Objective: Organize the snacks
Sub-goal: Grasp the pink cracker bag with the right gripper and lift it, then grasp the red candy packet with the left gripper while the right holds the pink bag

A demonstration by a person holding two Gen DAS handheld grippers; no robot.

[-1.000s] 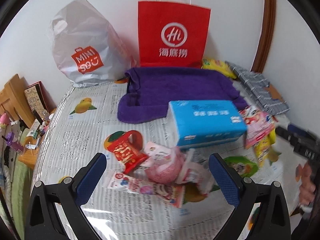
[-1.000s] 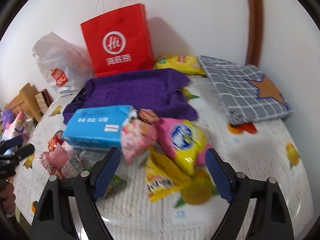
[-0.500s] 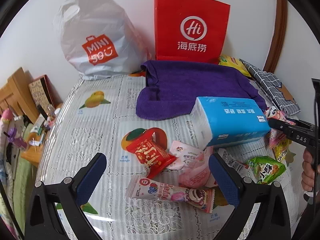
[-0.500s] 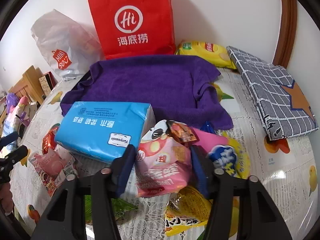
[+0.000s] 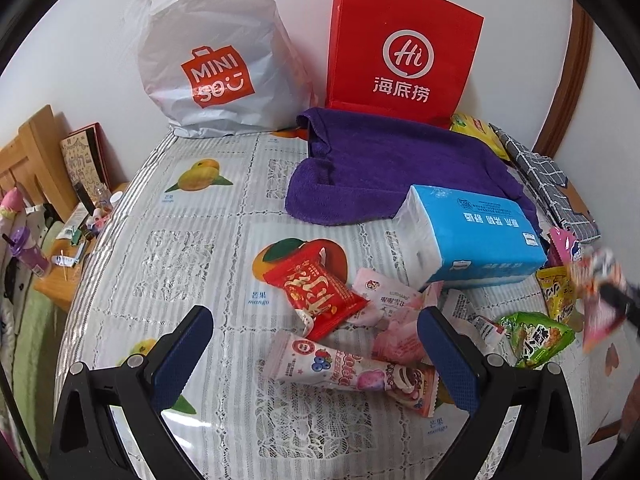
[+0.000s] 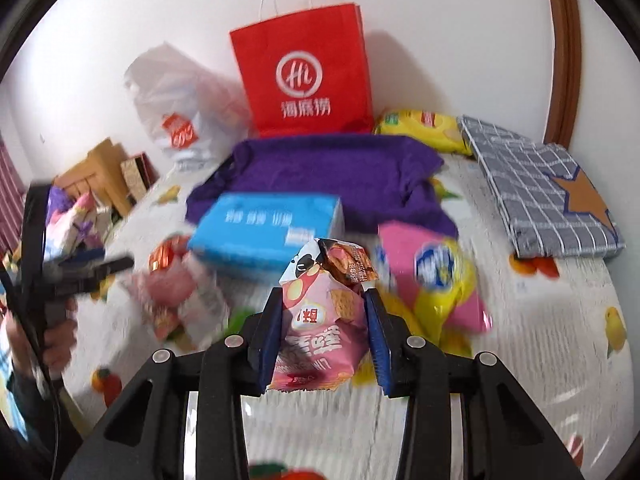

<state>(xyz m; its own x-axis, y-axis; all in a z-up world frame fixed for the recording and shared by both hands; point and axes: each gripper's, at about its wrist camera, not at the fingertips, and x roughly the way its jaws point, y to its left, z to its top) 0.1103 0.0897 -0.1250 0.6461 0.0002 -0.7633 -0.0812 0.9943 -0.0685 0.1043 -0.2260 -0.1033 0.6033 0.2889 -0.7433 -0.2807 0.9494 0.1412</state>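
My right gripper (image 6: 323,294) is closing its jaws on a pink cracker bag (image 6: 320,320); both blue pads press its sides and the bag hangs above the tablecloth. In the left wrist view this bag (image 5: 596,280) is a blur at the right edge. My left gripper (image 5: 316,320) is open and empty, low over a red packet (image 5: 316,292), a long pink packet (image 5: 344,368) and a small pink packet (image 5: 392,300). A green bag (image 5: 536,336) lies to its right. A pink and yellow chip bag (image 6: 436,276) lies right of the held bag.
A blue tissue pack (image 5: 472,236) lies on the edge of a purple towel (image 5: 400,164). A red paper bag (image 5: 400,64) and a white plastic bag (image 5: 216,68) stand against the wall. A yellow chip bag (image 6: 424,128) and a grey checked cloth (image 6: 540,192) lie at the back right.
The right gripper went from wide open to shut on the pink cracker bag and has pulled it up and back. The left gripper has drifted a little lower over the pink packets, still open.
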